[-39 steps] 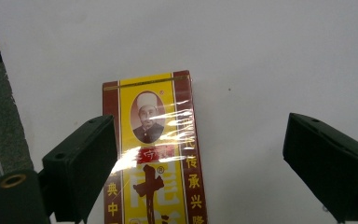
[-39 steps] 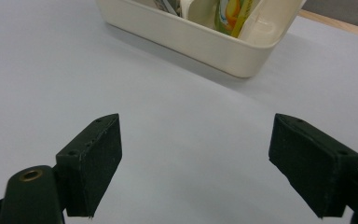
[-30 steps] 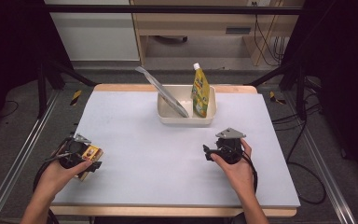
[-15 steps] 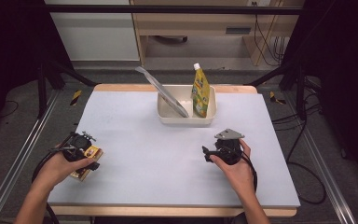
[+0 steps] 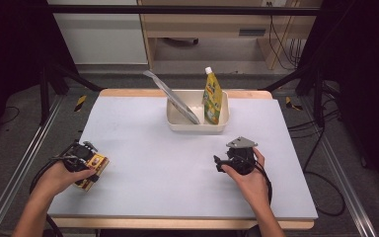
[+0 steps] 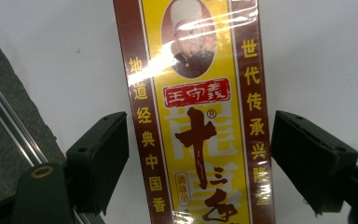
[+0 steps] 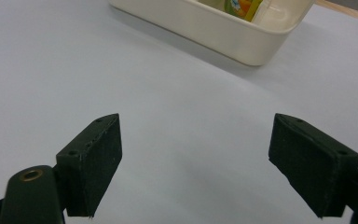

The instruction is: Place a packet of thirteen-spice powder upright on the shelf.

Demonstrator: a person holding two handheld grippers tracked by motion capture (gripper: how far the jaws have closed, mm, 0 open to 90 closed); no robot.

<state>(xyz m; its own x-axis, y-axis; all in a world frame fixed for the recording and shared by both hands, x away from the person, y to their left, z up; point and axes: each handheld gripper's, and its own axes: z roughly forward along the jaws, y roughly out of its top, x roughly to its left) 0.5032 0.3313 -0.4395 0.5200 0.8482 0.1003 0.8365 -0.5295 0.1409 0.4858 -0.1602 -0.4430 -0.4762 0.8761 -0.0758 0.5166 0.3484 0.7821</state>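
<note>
1. Box [image 6: 200, 121], yellow and brown and wrapped in clear film, lies flat on the table [image 5: 153, 148] at lower left of the high view, between the spread jaws of the left gripper [image 6: 200, 163]; neither pad touches it.
2. Right gripper [image 7: 198, 163] sits at lower right of centre, jaws wide apart over bare table.
3. Cream tub [image 5: 197, 126] at upper centre holds a yellow pouch [image 5: 212, 98] and a leaning grey packet [image 5: 172, 96], well apart from both grippers.

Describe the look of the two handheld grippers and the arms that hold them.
Both grippers are black. The left gripper has two blocky fingers; so does the right gripper. A grey three-cornered plate tops the right one. Black cables trail back. The forearms are bare.
</note>
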